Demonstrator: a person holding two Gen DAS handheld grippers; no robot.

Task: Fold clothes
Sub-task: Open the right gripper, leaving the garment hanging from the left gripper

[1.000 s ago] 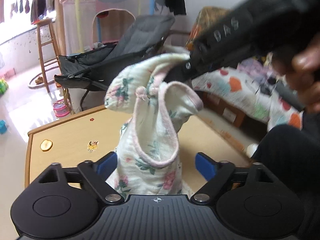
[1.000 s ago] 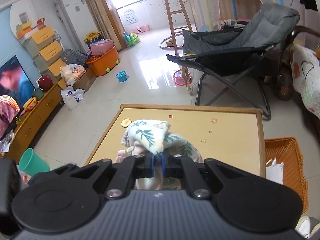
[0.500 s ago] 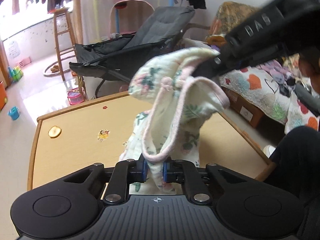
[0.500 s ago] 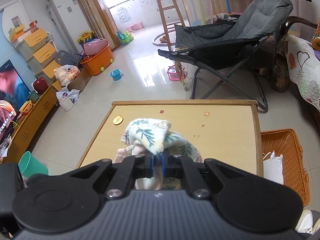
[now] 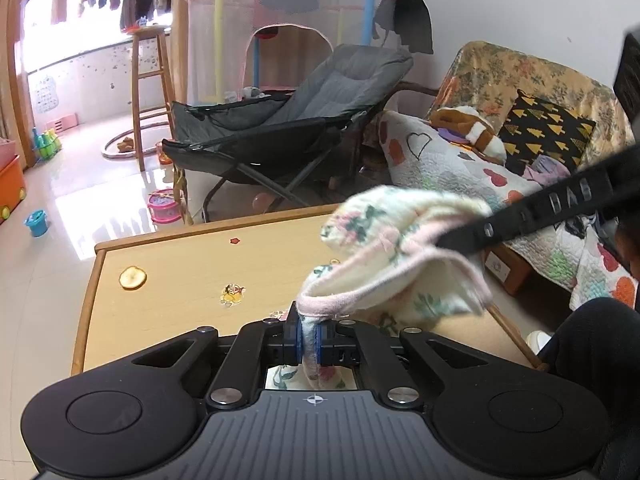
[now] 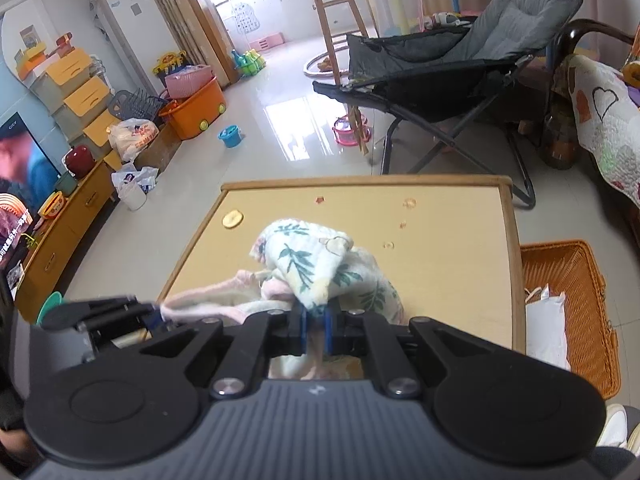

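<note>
A small cream garment with a floral print and pink trim [image 5: 400, 264] hangs in the air over the wooden table [image 5: 168, 280]. My left gripper [image 5: 308, 340] is shut on its pink hem. My right gripper [image 6: 316, 330] is shut on another part of the same garment [image 6: 316, 264]. In the left wrist view the right gripper [image 5: 436, 245] comes in from the right, its tips buried in the cloth. In the right wrist view the left gripper [image 6: 154, 314] sits at lower left, pinching the pink edge. The cloth is stretched between the two.
The table carries a dried fruit slice [image 5: 132, 278] and small stickers [image 5: 232, 294]. An orange wicker basket [image 6: 568, 312] stands right of the table. A grey folding chair [image 5: 288, 120] and a sofa with a quilt [image 5: 460, 168] lie beyond.
My left gripper was open a second ago and has closed on the pink hem. The two grippers have since drawn apart, pulling the garment out sideways from a hanging bunch.
</note>
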